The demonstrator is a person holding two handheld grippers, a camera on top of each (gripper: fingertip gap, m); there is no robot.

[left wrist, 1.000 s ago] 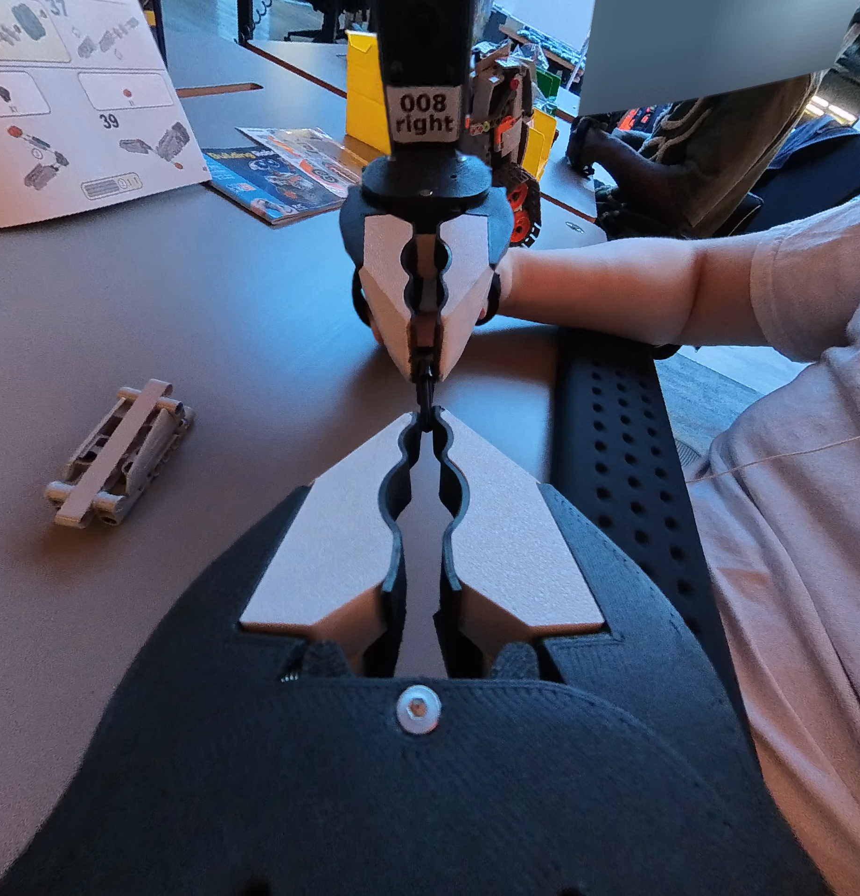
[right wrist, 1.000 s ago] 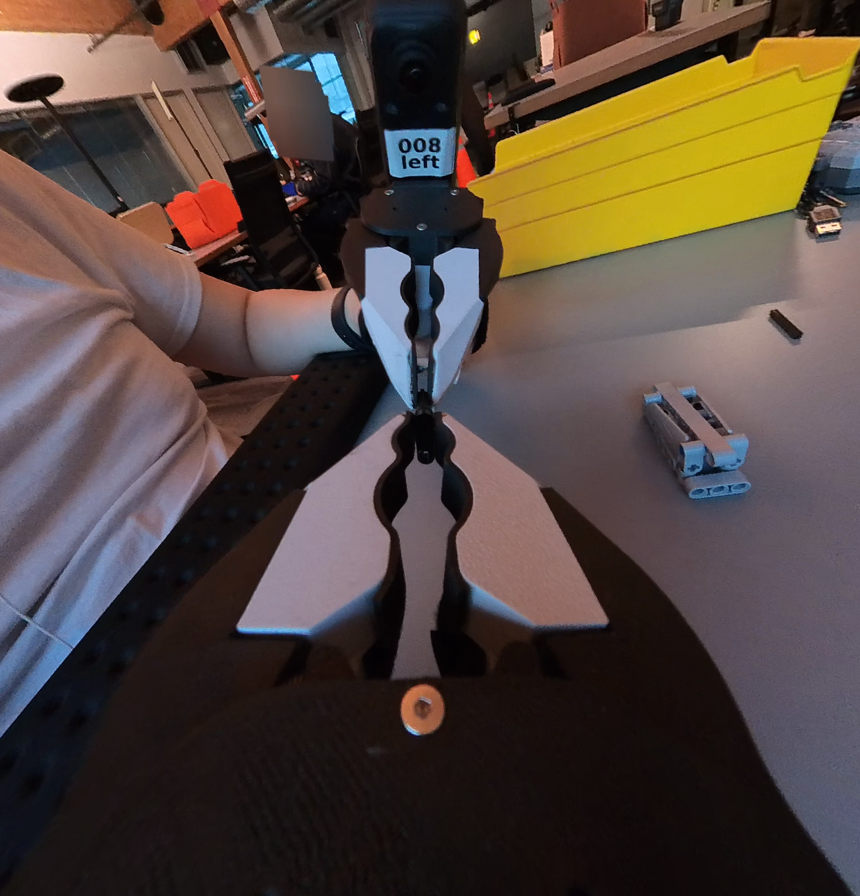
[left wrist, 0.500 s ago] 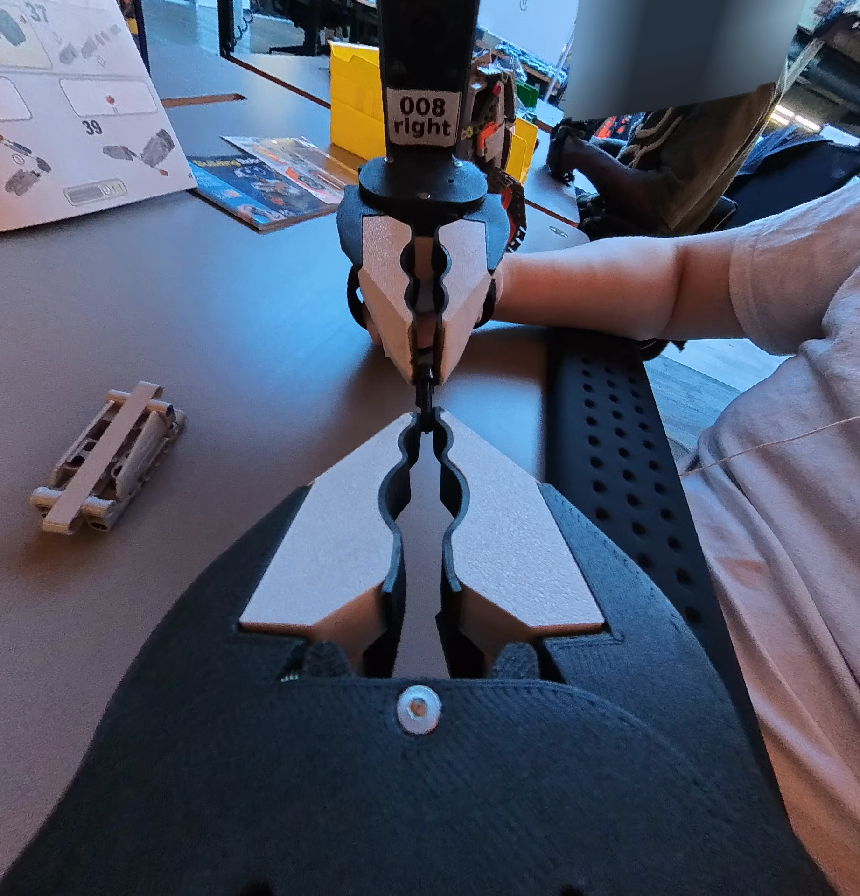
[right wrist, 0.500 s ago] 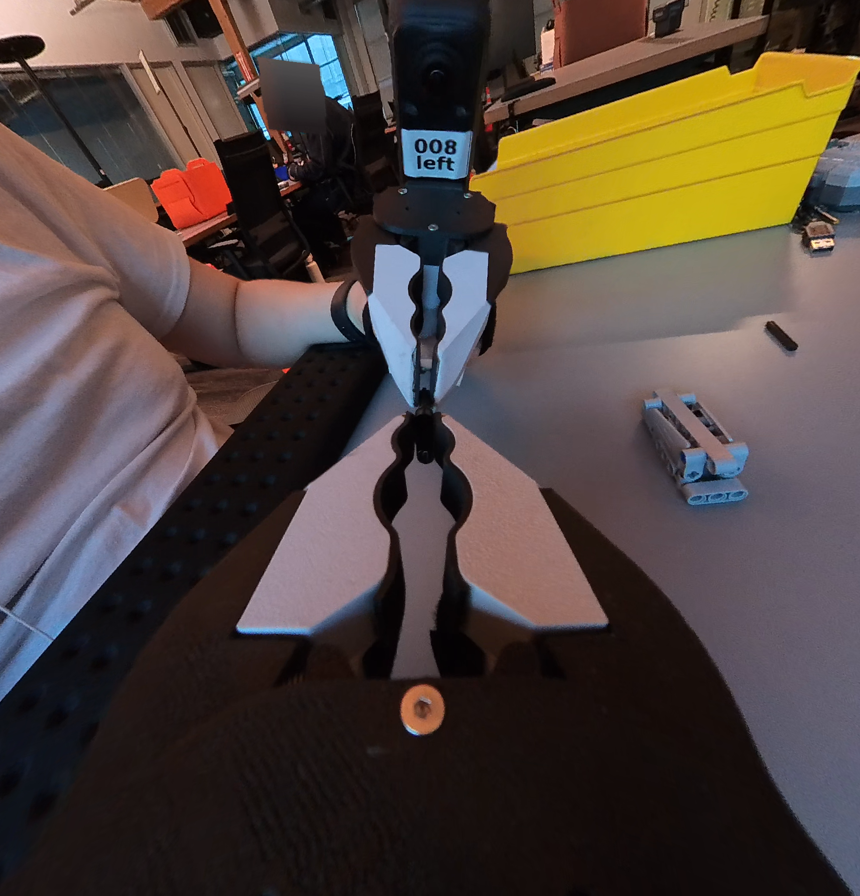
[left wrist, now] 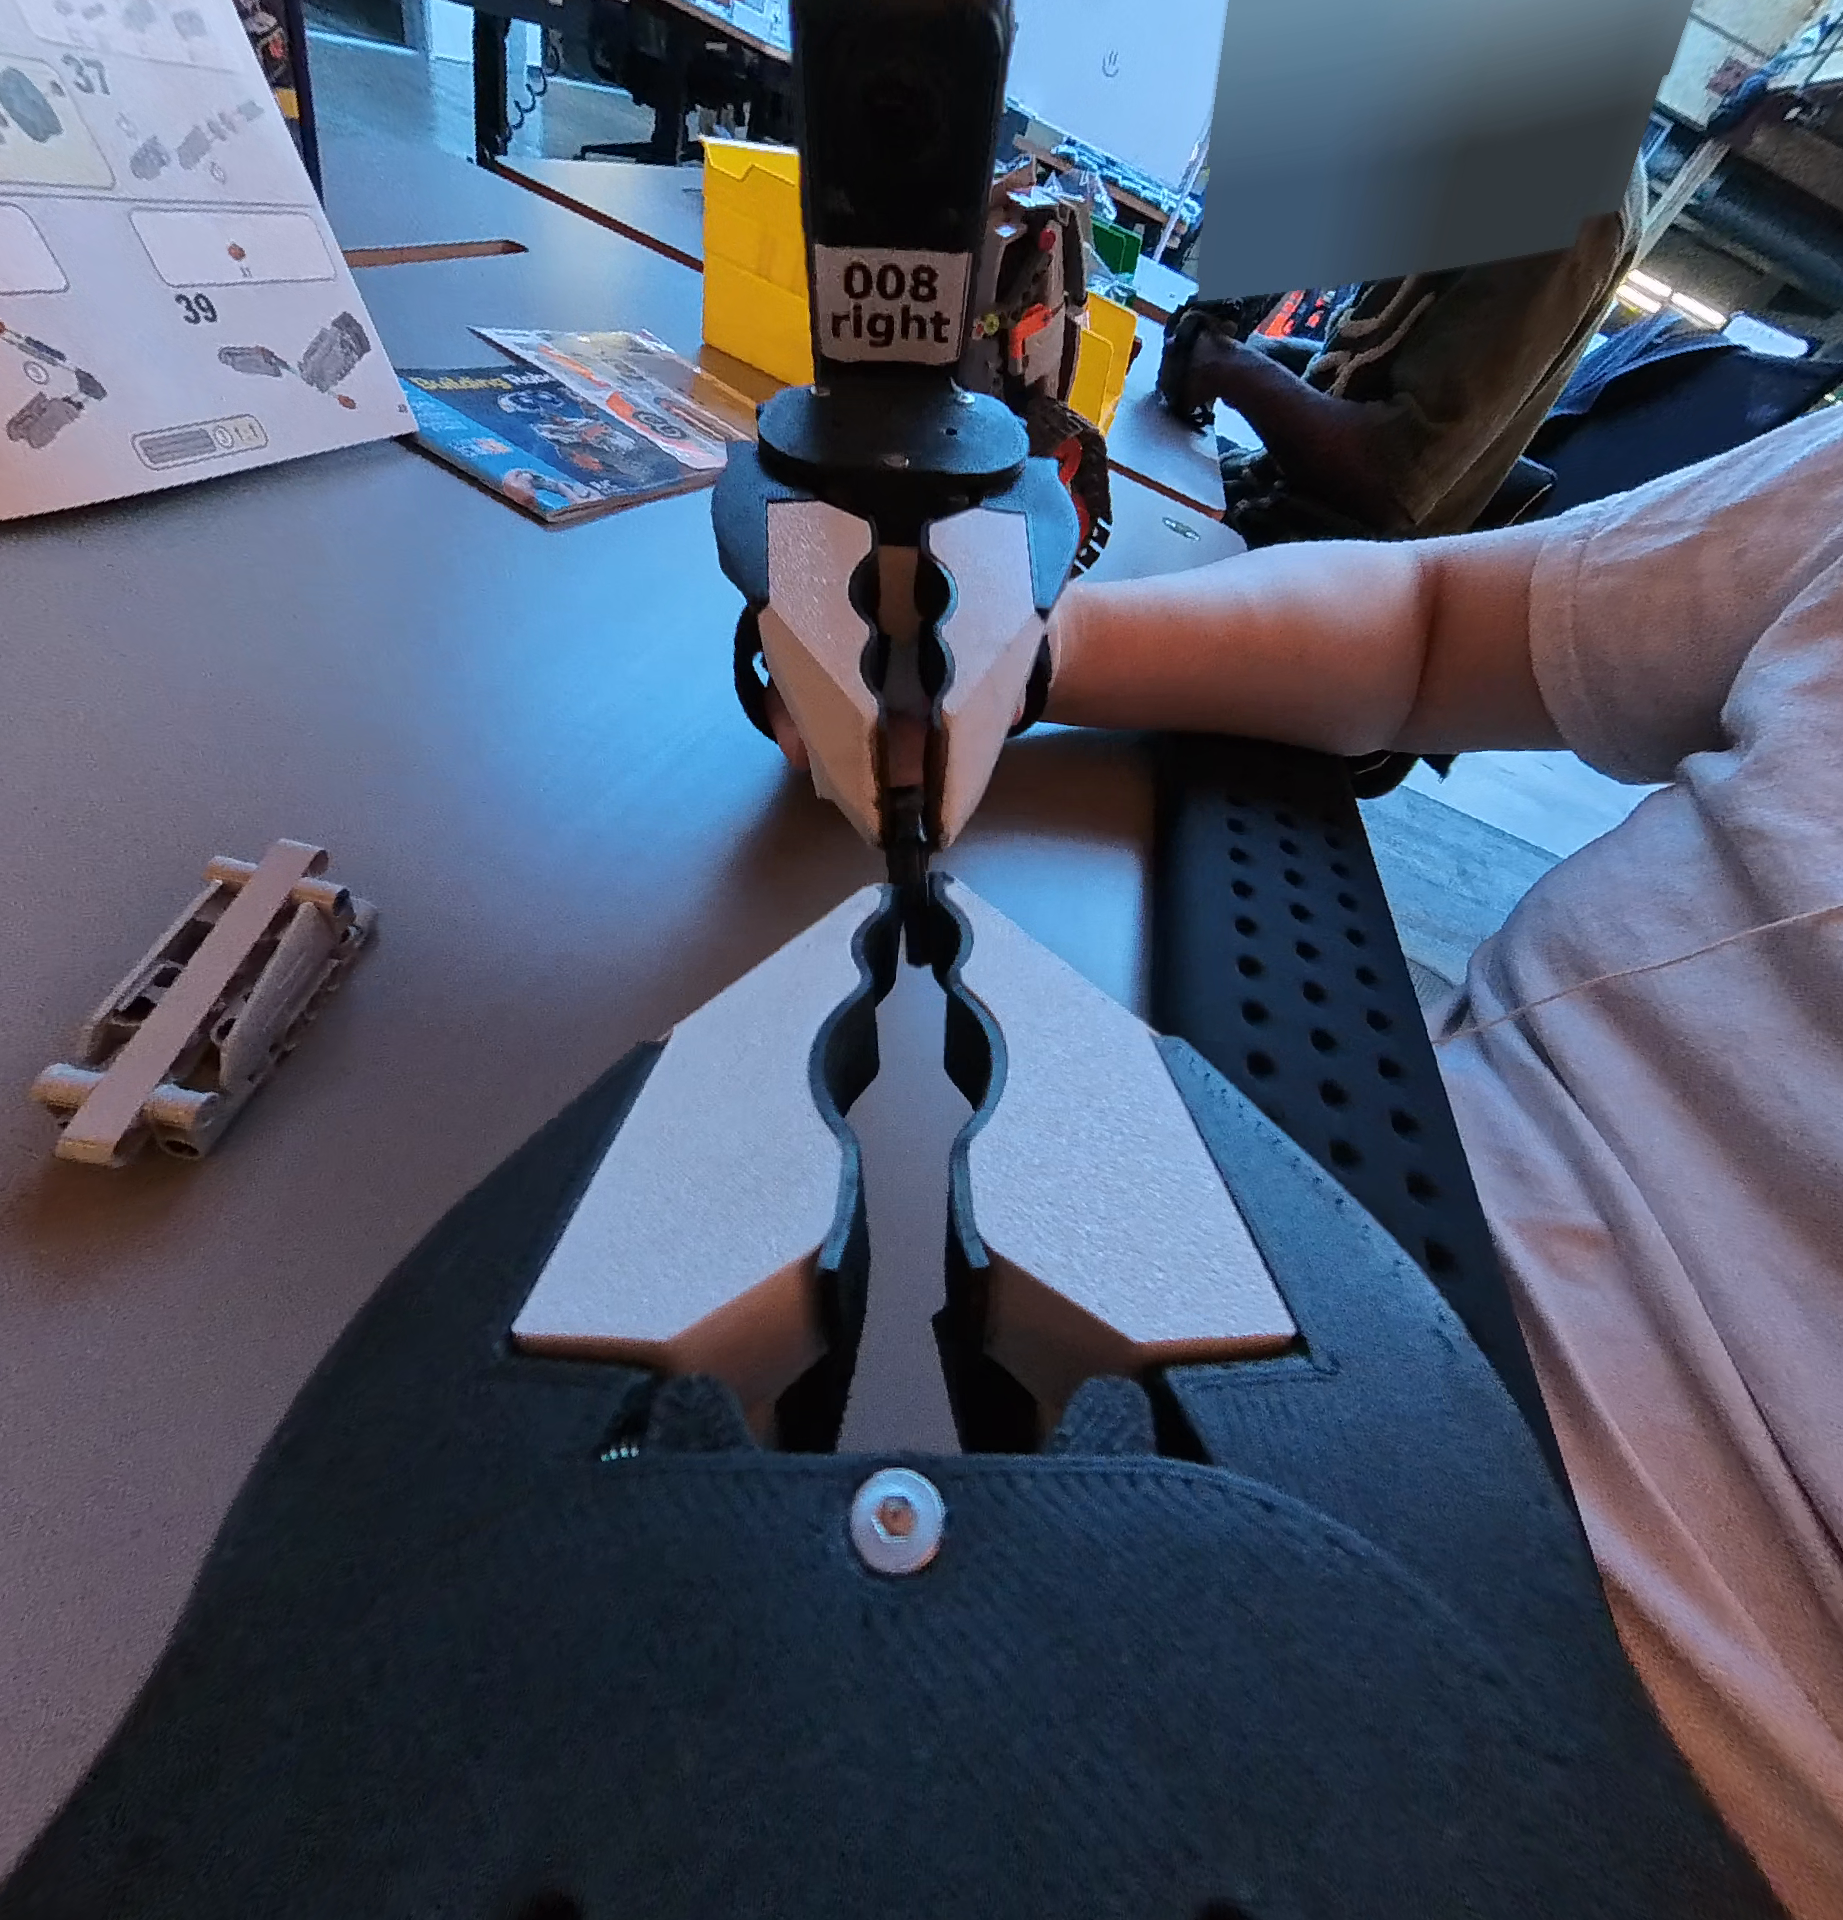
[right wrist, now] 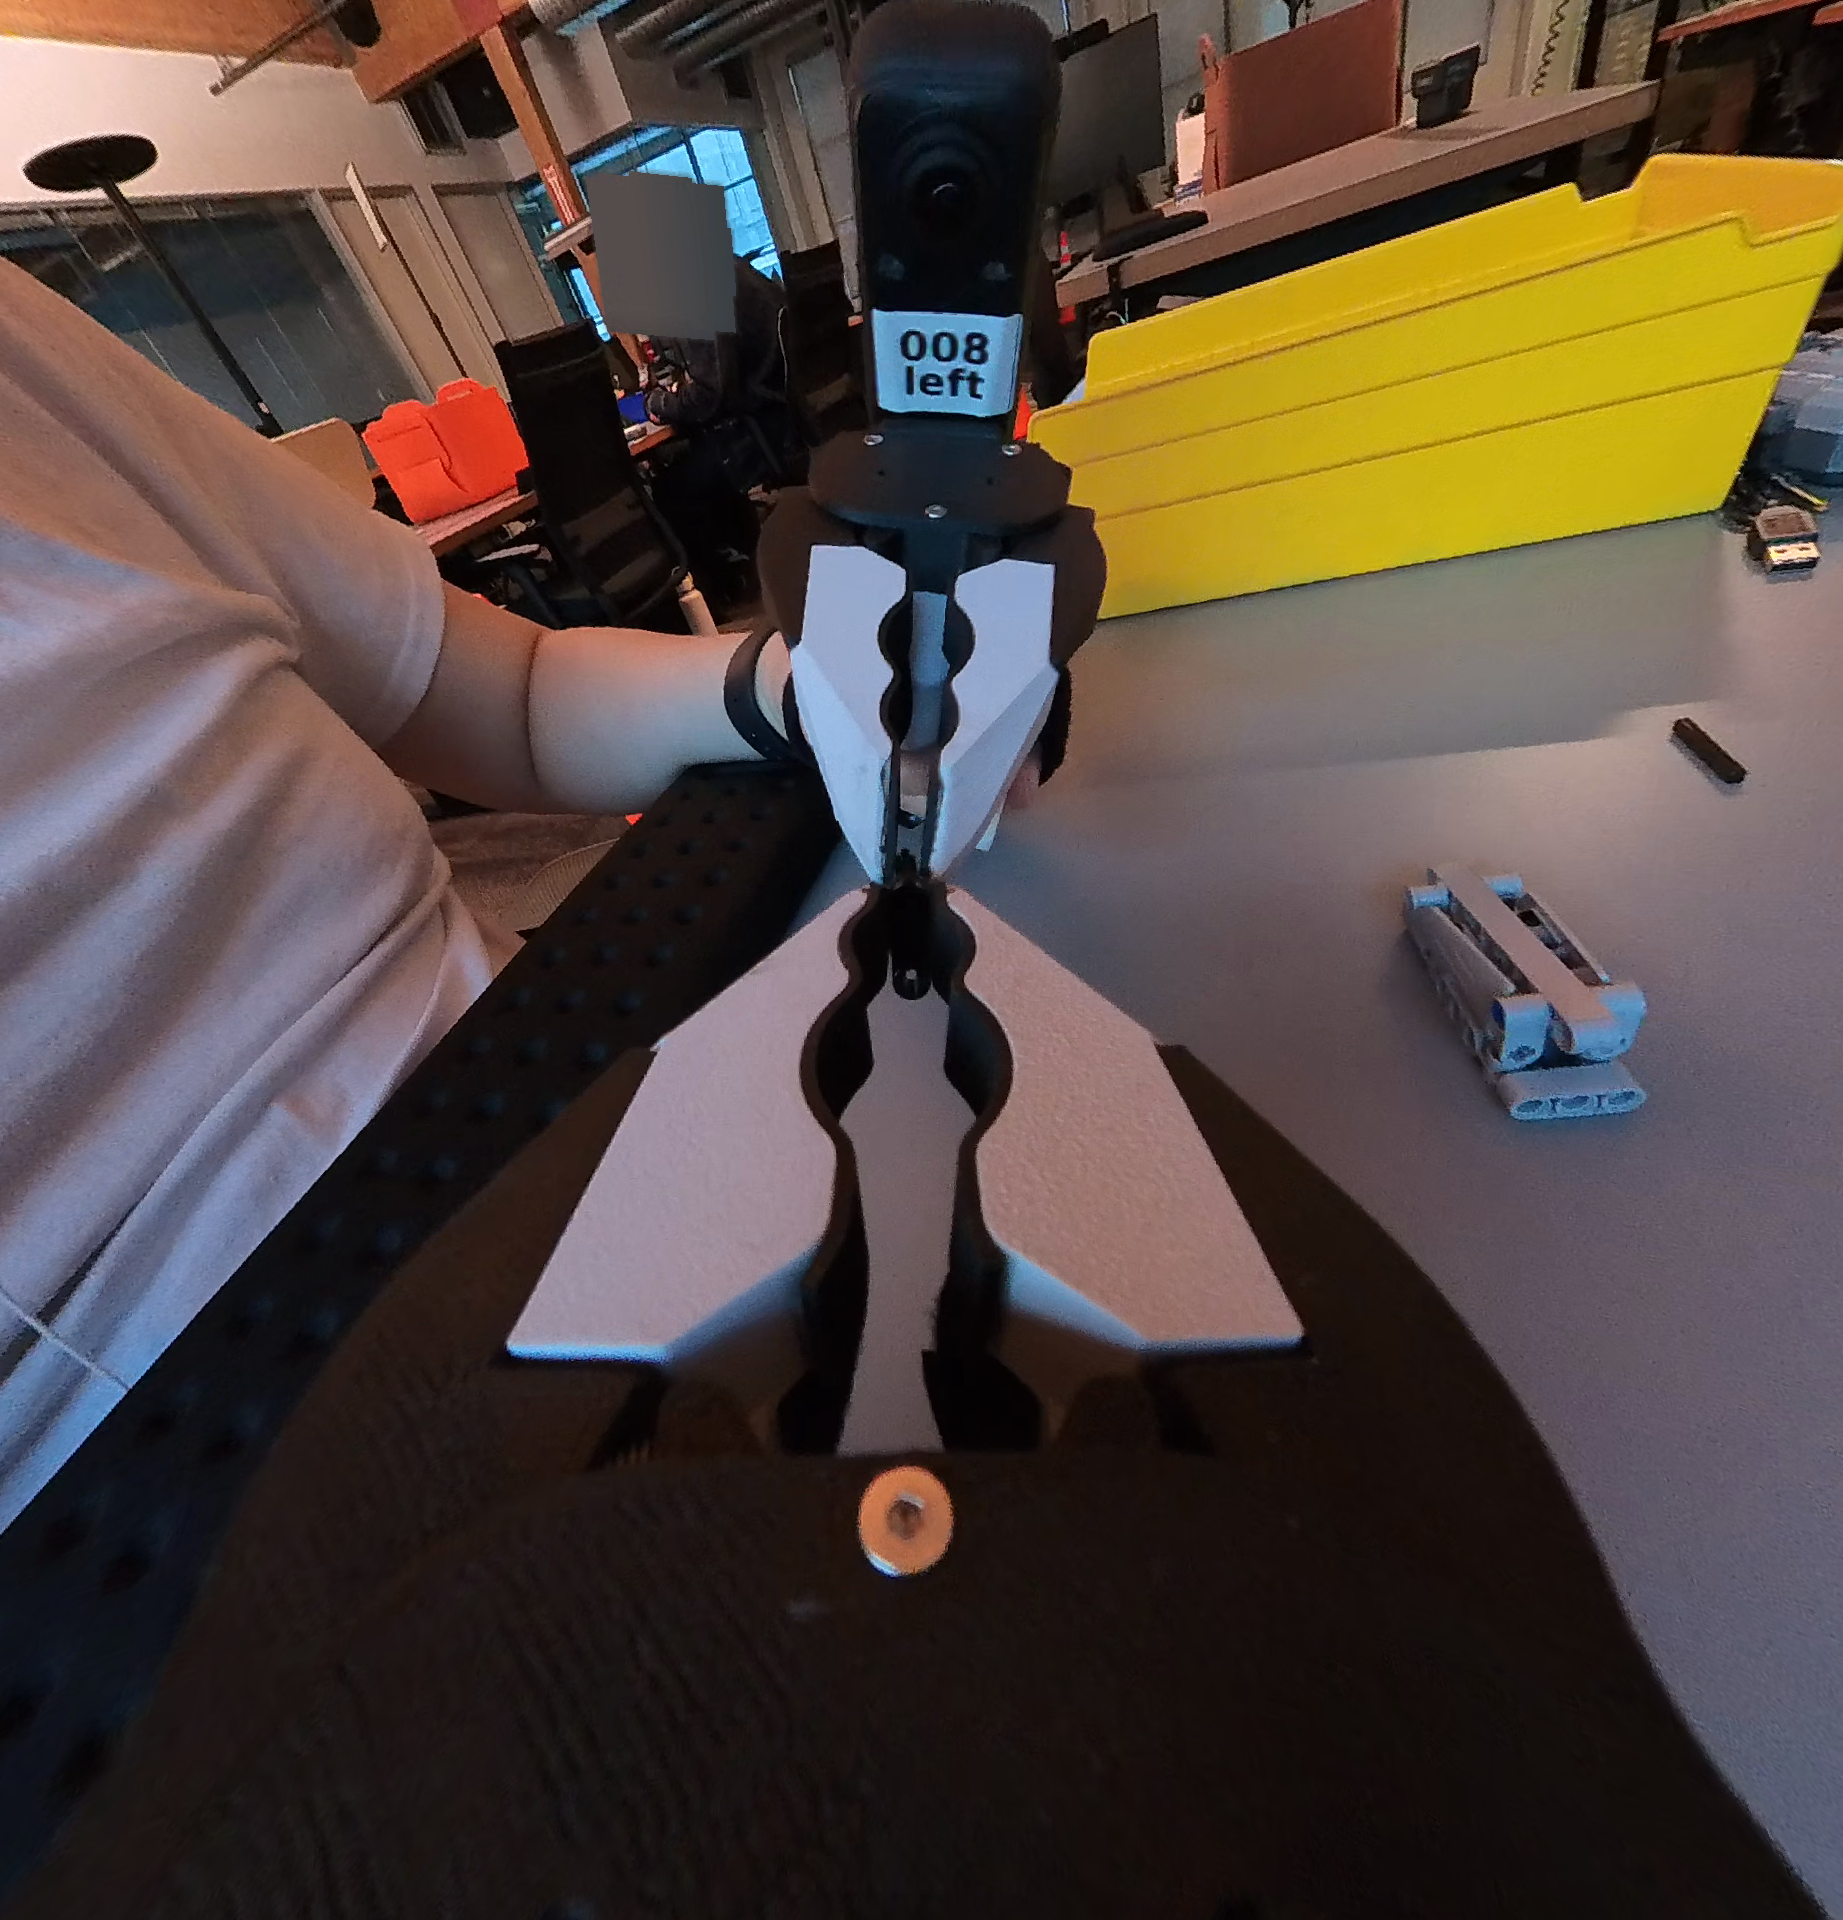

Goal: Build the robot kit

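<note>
My left gripper (left wrist: 911, 906) and my right gripper (right wrist: 909, 928) meet tip to tip above the dark table near its front edge. Both are shut on a small black part (left wrist: 909, 868) that spans the gap between them; it also shows in the right wrist view (right wrist: 909, 961). I cannot tell whether it is one piece or two joined. The right gripper (left wrist: 904, 821) faces me in the left wrist view, the left gripper (right wrist: 904, 862) in the right wrist view. A grey beam assembly (left wrist: 205, 1008) lies apart on the table; it also shows in the right wrist view (right wrist: 1519, 997).
A black perforated mat (left wrist: 1301, 1039) runs along the table edge by the person's arms. An instruction sheet (left wrist: 138, 260) and a booklet (left wrist: 574, 426) lie at the back. A long yellow bin (right wrist: 1416, 395), a small black stick (right wrist: 1709, 750) and a USB stick (right wrist: 1786, 548) are farther off. Less than 4 cm separates the two grippers' tips.
Both grippers stay shut and tip to tip on the black part. The pair has shifted only slightly; the grey assembly has not moved on the table.
</note>
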